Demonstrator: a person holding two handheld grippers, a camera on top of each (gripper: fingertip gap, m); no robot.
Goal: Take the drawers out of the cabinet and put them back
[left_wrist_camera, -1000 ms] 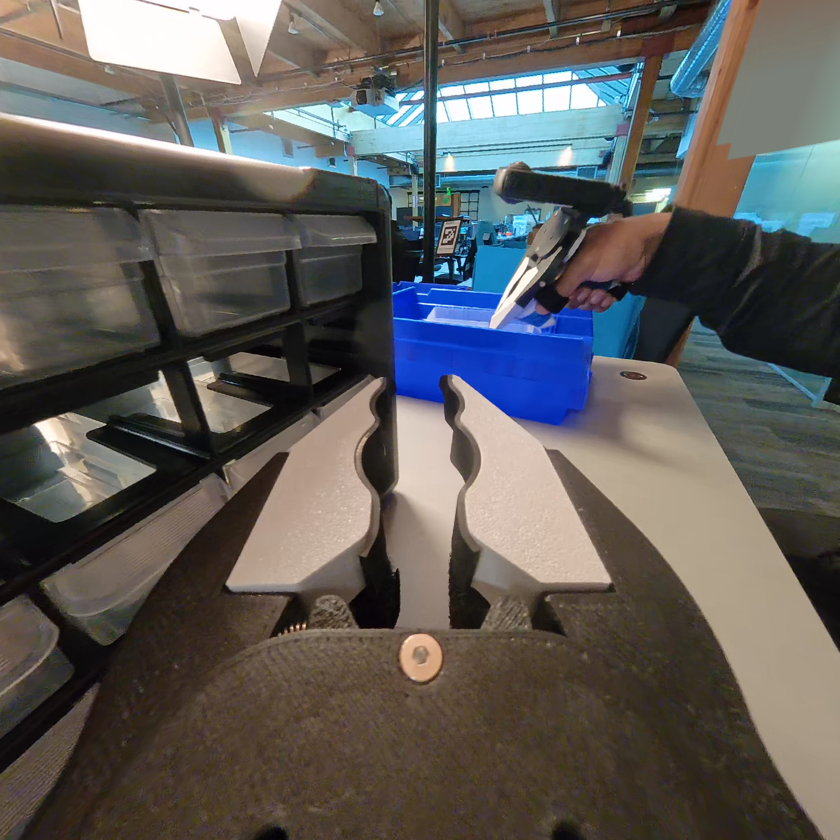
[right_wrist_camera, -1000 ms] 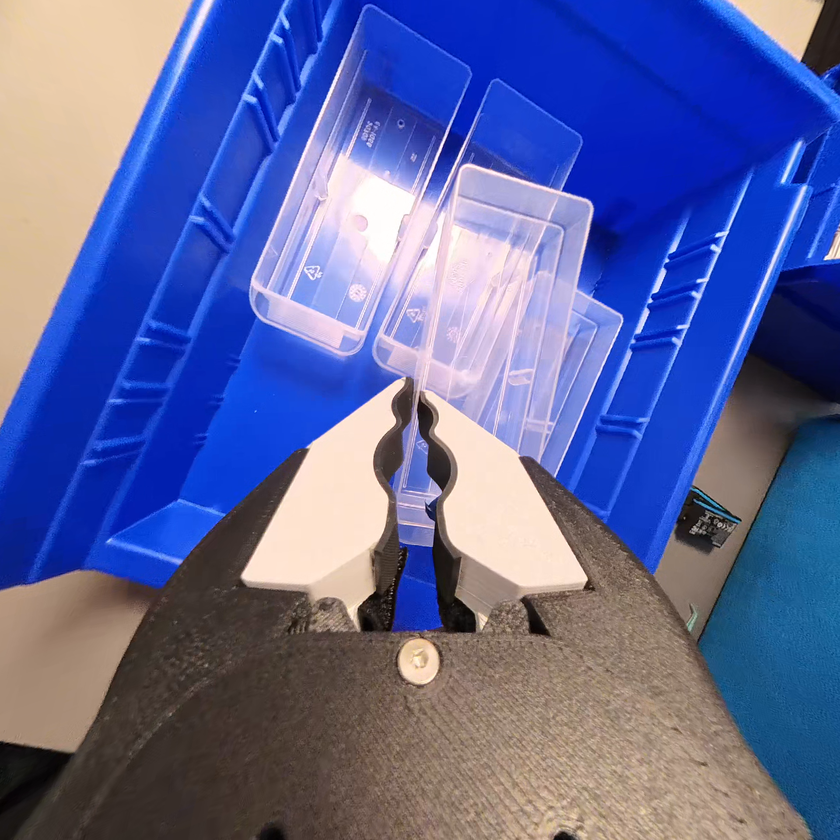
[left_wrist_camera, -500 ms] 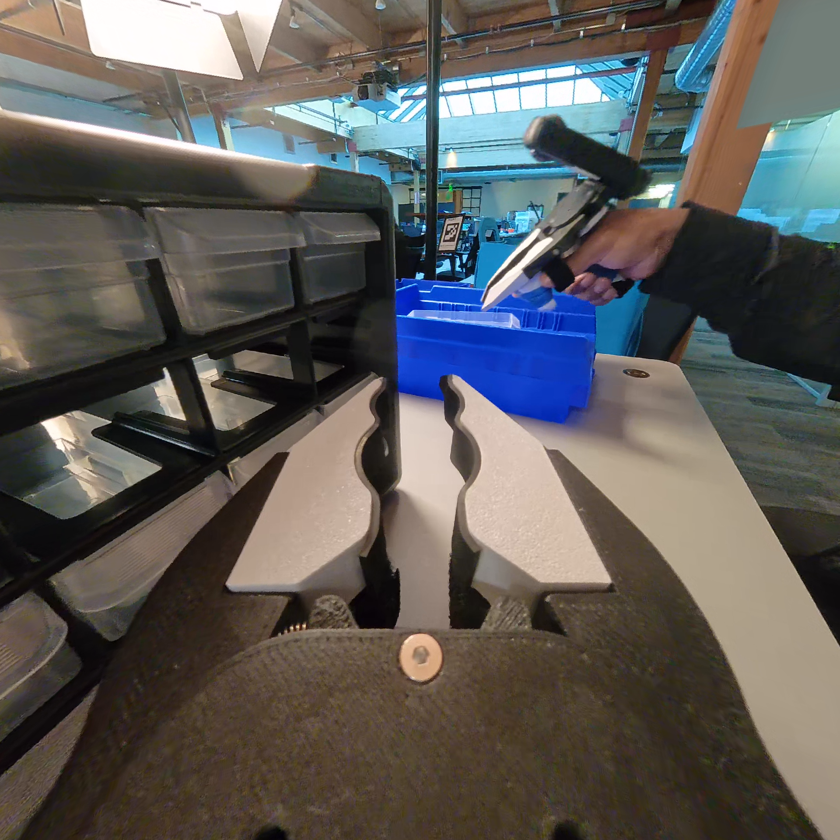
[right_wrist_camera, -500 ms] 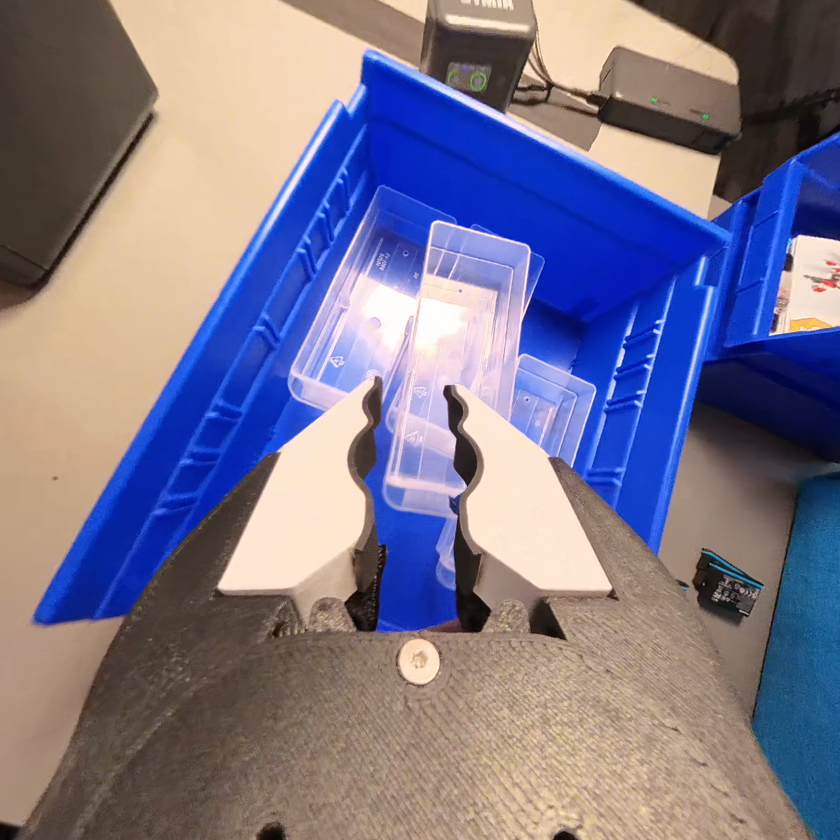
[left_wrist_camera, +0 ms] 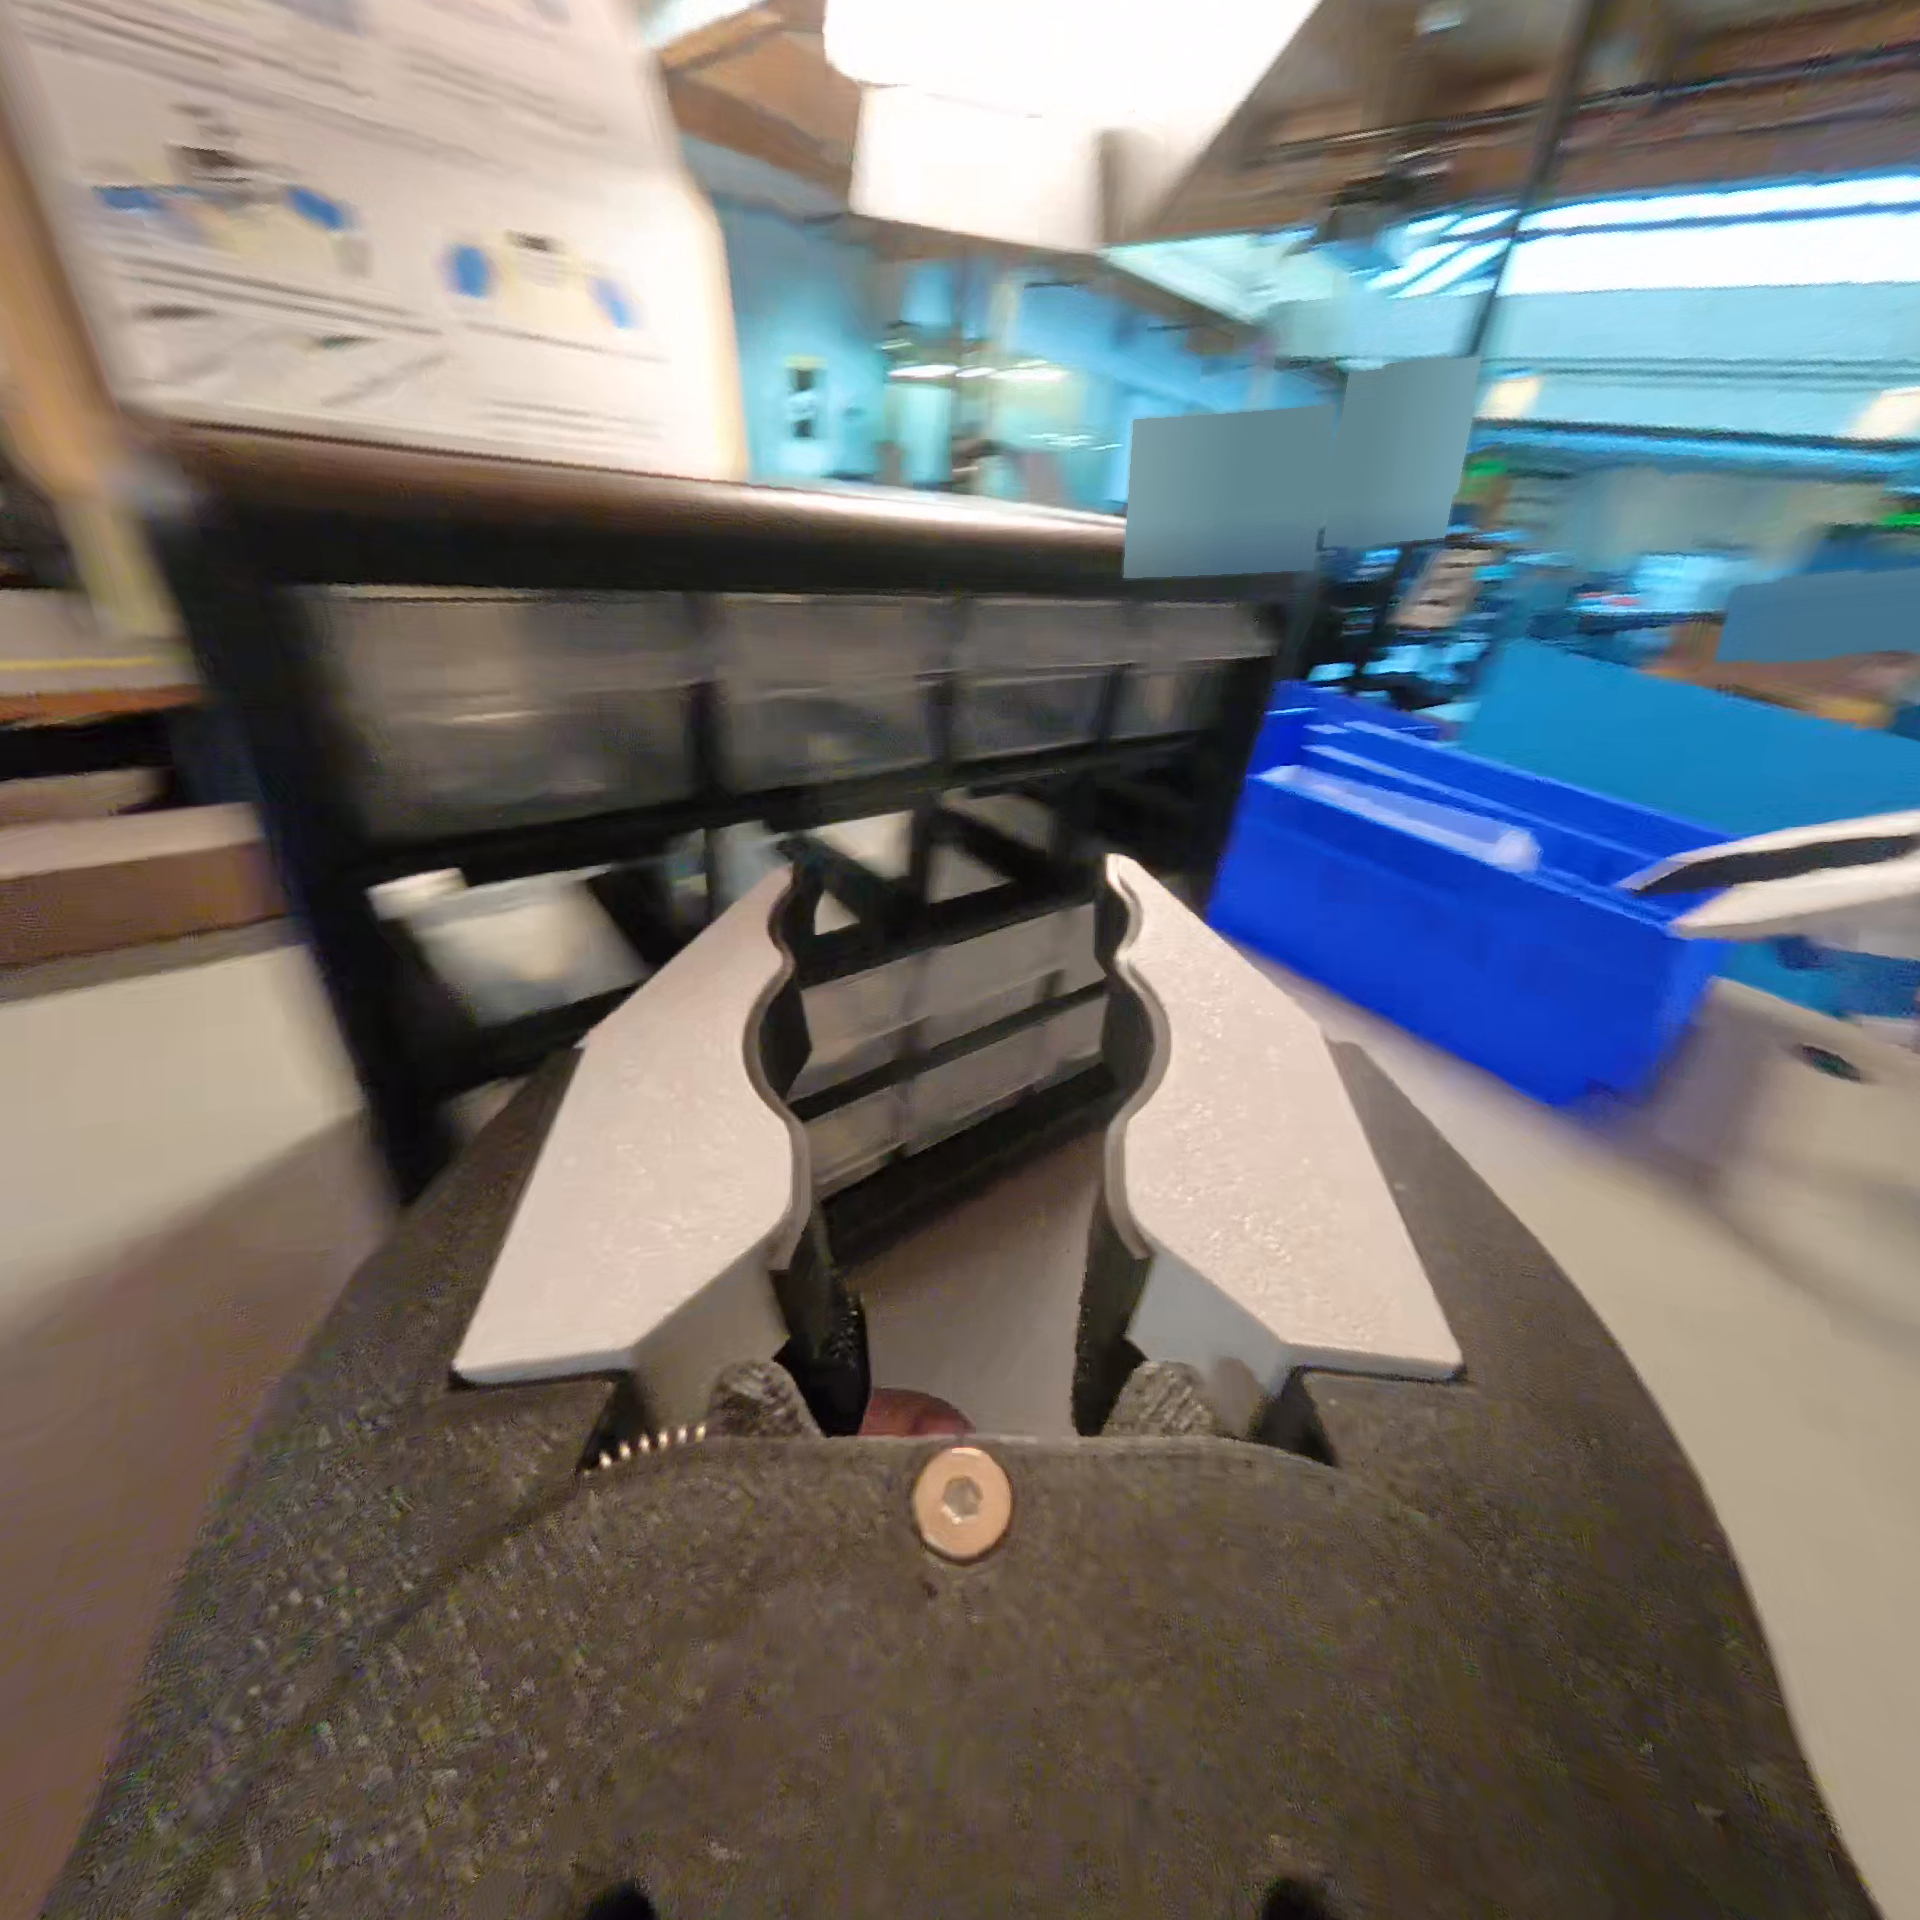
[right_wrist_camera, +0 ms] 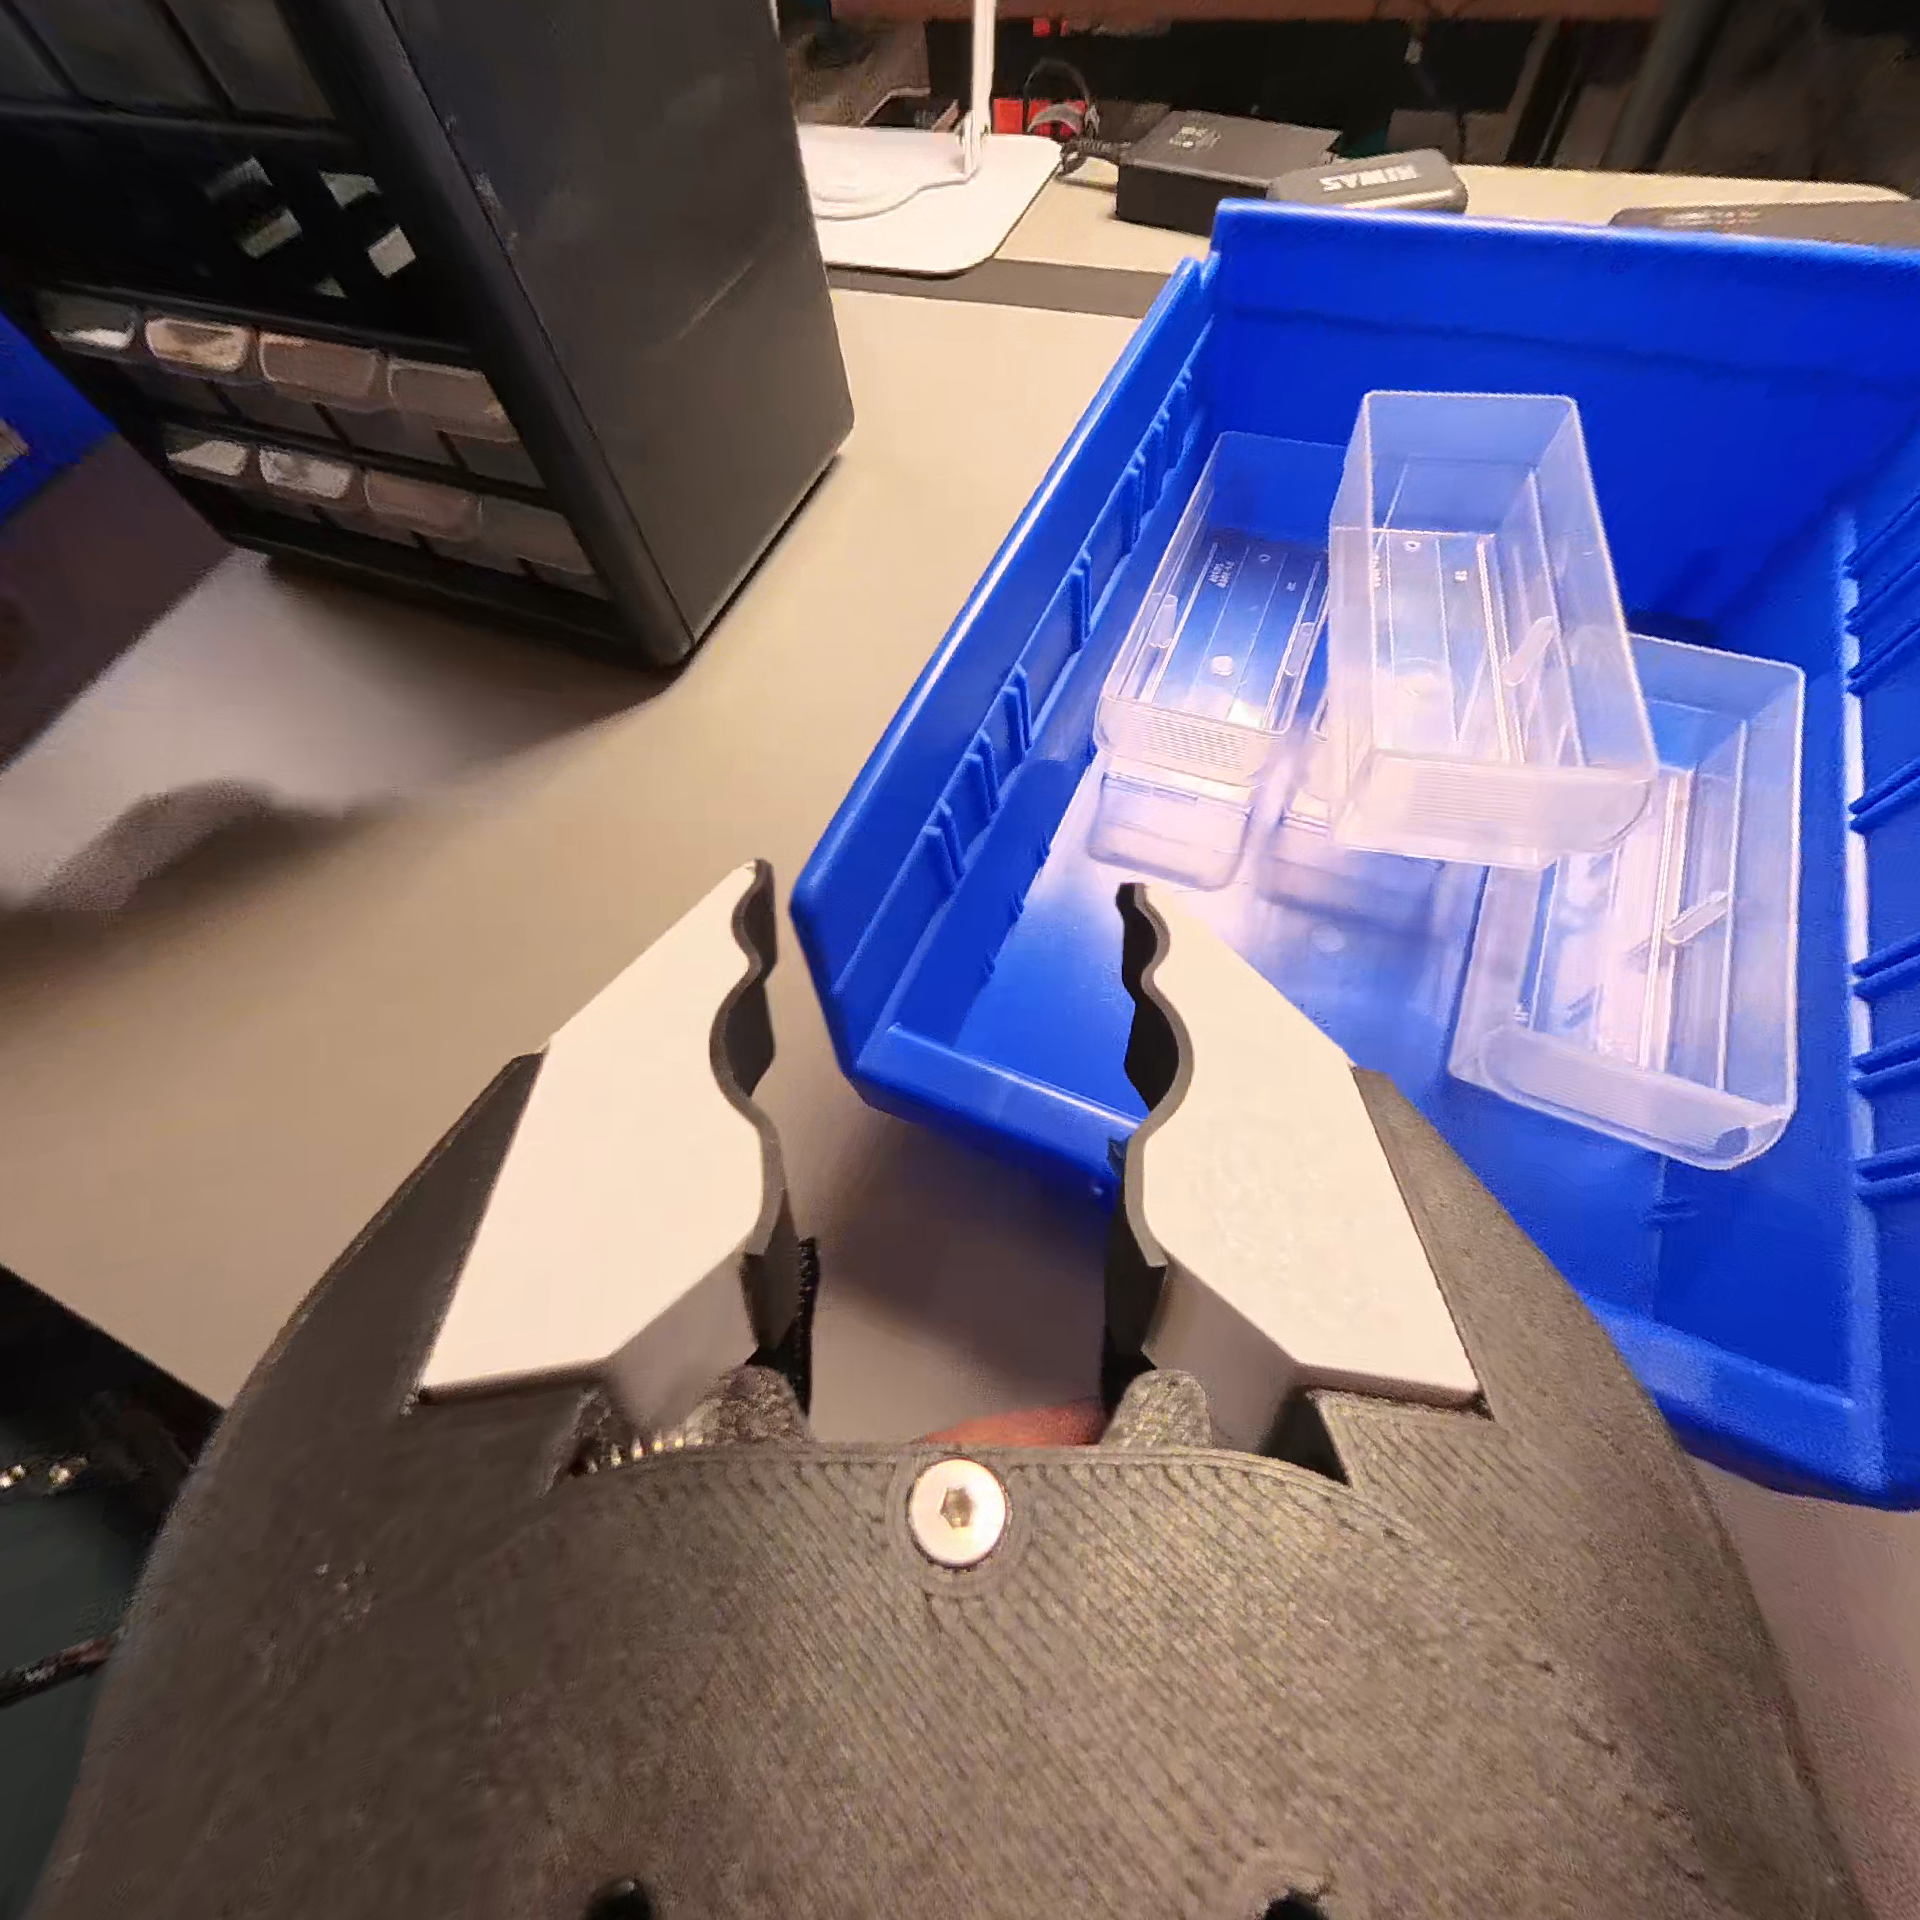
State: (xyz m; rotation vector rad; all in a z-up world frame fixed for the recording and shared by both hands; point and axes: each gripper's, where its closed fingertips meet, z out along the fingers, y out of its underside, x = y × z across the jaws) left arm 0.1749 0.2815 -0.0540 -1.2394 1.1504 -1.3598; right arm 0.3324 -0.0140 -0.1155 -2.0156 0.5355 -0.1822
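Nearby: both tools [left_wrist_camera: 951, 883] [right_wrist_camera: 945, 904] agape, bare; blue bin [right_wrist_camera: 1039, 665] corner before right one.

I can make out writing in several places but give none of its words. A blurred poster [left_wrist_camera: 395, 229] hangs above the black cabinet [left_wrist_camera: 727, 551]. Small moulded marks sit on the floors of the clear drawers [right_wrist_camera: 1216, 613] in the blue bin [right_wrist_camera: 1039, 665]. A dark box [right_wrist_camera: 1371, 189] behind the bin carries pale lettering.
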